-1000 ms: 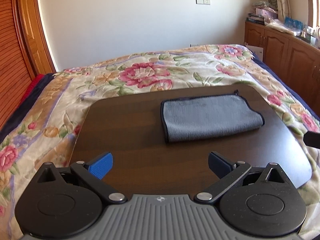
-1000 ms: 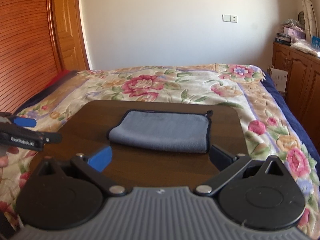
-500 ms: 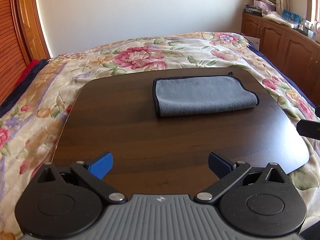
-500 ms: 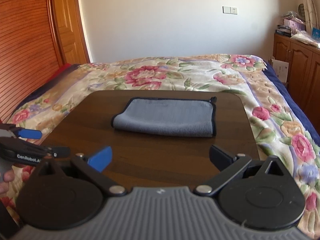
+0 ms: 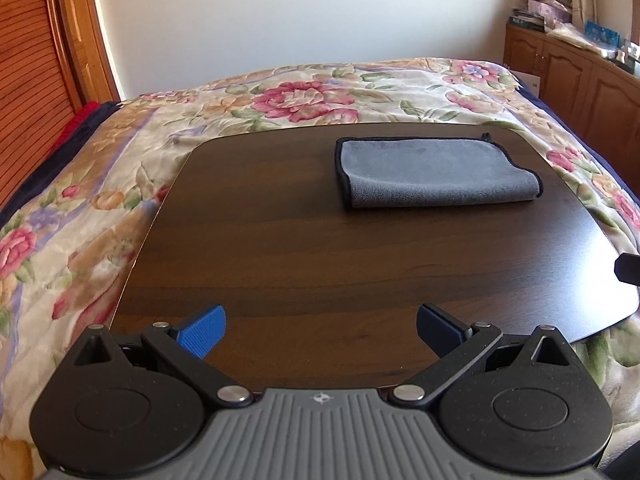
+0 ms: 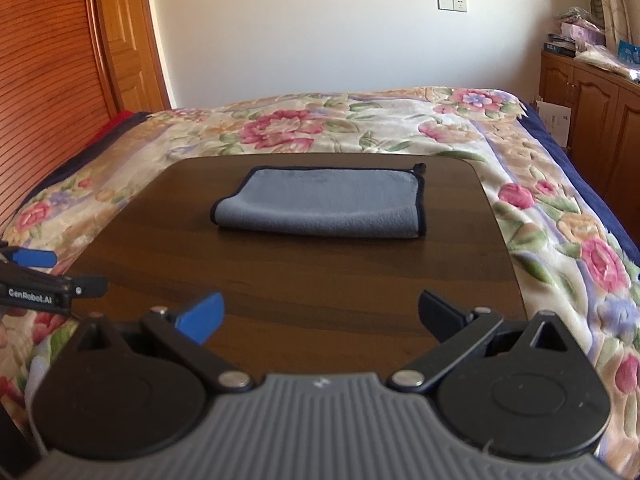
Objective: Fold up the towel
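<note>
A grey towel [image 5: 436, 172] with a dark hem lies folded flat on the far part of a dark wooden board [image 5: 320, 272]; it also shows in the right wrist view [image 6: 324, 204]. My left gripper [image 5: 320, 326] is open and empty, held above the board's near edge, well short of the towel. My right gripper [image 6: 320, 314] is open and empty, also near the board's [image 6: 300, 280] front edge. The left gripper's fingers [image 6: 32, 258] show at the left edge of the right wrist view.
The board rests on a bed with a floral quilt [image 5: 304, 96]. A wooden wardrobe [image 6: 60, 80] stands at the left, and wooden cabinets [image 5: 568, 68] with clutter on top stand at the right. A white wall is behind.
Both grippers have drawn back and shifted slightly; the towel has not moved and stays folded. Both grippers stay open and empty.
</note>
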Demonstrator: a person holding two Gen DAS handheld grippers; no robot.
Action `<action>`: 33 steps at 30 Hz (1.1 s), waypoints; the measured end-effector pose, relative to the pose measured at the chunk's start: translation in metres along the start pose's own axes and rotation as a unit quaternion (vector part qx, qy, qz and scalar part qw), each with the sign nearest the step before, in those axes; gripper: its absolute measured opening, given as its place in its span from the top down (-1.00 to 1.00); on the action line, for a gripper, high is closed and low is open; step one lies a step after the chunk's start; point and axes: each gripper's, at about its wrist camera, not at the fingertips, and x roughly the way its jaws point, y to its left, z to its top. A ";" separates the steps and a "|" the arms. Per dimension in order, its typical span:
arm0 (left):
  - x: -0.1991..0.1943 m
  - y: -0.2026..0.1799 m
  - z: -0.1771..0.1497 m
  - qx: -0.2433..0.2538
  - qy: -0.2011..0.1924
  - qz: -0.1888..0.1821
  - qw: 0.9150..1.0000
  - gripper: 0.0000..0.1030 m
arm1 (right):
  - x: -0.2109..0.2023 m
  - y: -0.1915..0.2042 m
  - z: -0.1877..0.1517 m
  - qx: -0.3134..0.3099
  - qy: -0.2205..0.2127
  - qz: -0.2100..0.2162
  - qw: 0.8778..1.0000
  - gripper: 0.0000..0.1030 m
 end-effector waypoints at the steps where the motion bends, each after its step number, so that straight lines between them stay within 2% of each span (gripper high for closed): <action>1: 0.000 0.001 -0.001 -0.001 0.001 0.000 1.000 -1.00 | 0.000 -0.001 -0.001 0.002 0.000 -0.001 1.000 -1.00; 7: 0.002 0.005 -0.011 -0.009 0.007 0.004 1.000 -1.00 | 0.002 -0.006 -0.004 0.015 0.001 -0.007 1.000 -1.00; 33: 0.001 0.003 -0.014 0.000 -0.004 0.010 1.000 -1.00 | 0.005 -0.009 -0.007 0.023 0.004 -0.015 1.000 -1.00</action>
